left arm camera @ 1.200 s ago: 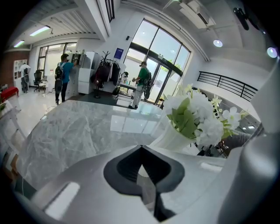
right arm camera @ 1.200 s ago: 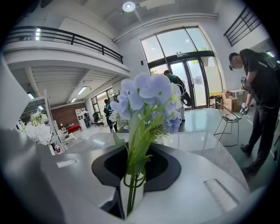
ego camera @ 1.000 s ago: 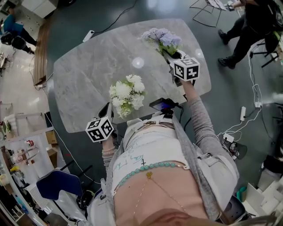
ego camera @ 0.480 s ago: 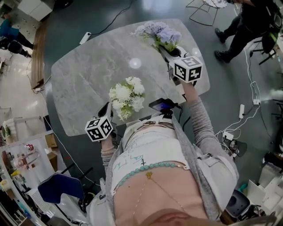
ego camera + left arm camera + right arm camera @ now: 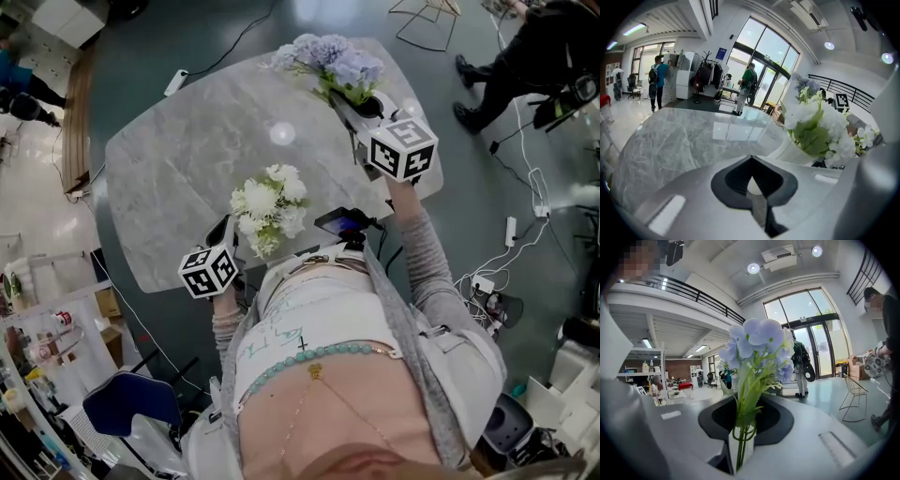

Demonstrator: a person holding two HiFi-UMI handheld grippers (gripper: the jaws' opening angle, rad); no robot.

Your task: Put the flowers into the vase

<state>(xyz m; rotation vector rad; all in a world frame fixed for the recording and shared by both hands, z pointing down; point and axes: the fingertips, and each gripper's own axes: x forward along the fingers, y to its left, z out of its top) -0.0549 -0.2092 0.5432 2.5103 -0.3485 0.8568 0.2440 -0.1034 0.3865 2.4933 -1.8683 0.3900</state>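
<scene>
Inspection finds the task part done. A white vase (image 5: 790, 149) stands on the grey marble-patterned table (image 5: 178, 159) near its near edge and already holds a bunch of white flowers with green leaves (image 5: 270, 204). The right gripper (image 5: 740, 446) has its jaws clamped on the thin green stems (image 5: 739, 439) of a bunch of pale blue, round-headed flowers (image 5: 339, 67), which points away from us over the far right part of the table, well apart from the vase. The left gripper (image 5: 753, 168) has its jaws pressed together with nothing between them; it sits at the near table edge, just beside the vase. We judge the blue bunch to be light and soft: the stems look slender and likely to bend, the heads look bulky against them, so the bunch will probably nod when tilted. The present hold low on the stems appears correct; we would not recommend taking it by the petals, which look easily crushed. We cannot tell whether the flowers are real or artificial. The vase mouth is hidden under the white blooms in the head view, so we expect the stem ends will need to be threaded in from above, between the existing stems. The vase may be light enough to tip if pushed sideways; we consider steadying it with the free left gripper advisable.
</scene>
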